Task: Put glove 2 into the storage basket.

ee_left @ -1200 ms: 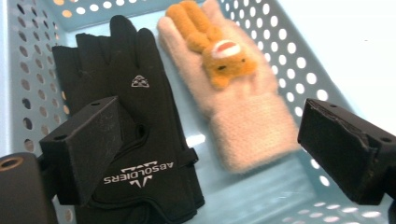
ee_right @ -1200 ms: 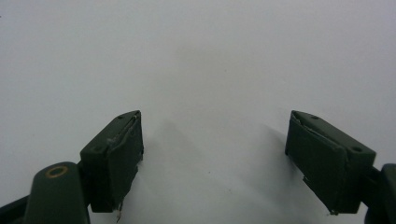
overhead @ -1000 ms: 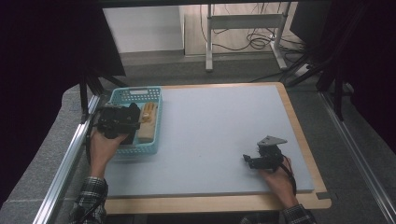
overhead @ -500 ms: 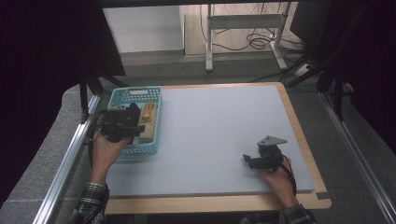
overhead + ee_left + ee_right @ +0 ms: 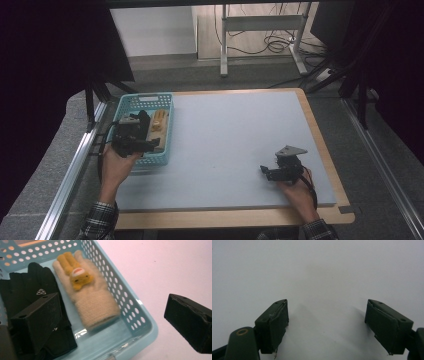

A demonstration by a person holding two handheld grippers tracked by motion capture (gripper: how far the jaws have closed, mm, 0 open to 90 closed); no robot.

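A light blue perforated basket [image 5: 166, 103] stands at the left of the grey mat. It holds a beige knitted glove [image 5: 90, 297] with a yellow bunny on it, next to a black glove [image 5: 30, 282]. My left gripper [image 5: 112, 322] hovers open over the basket's near end, one jaw above the black glove and the other outside the basket's rim [image 5: 136, 312]. In the high view the left gripper [image 5: 142, 142] covers part of the basket beside the beige glove [image 5: 159, 125]. My right gripper [image 5: 267, 173] rests open on the mat at the near right, nothing between its jaws [image 5: 325, 325].
The grey mat [image 5: 235, 130] lies on a wooden-edged table [image 5: 320, 130]. Metal rails run along both table sides, and a desk frame with cables stands on the floor beyond the far edge.
My left gripper has shifted slightly toward the near end of the basket. The right gripper has stayed where it was.
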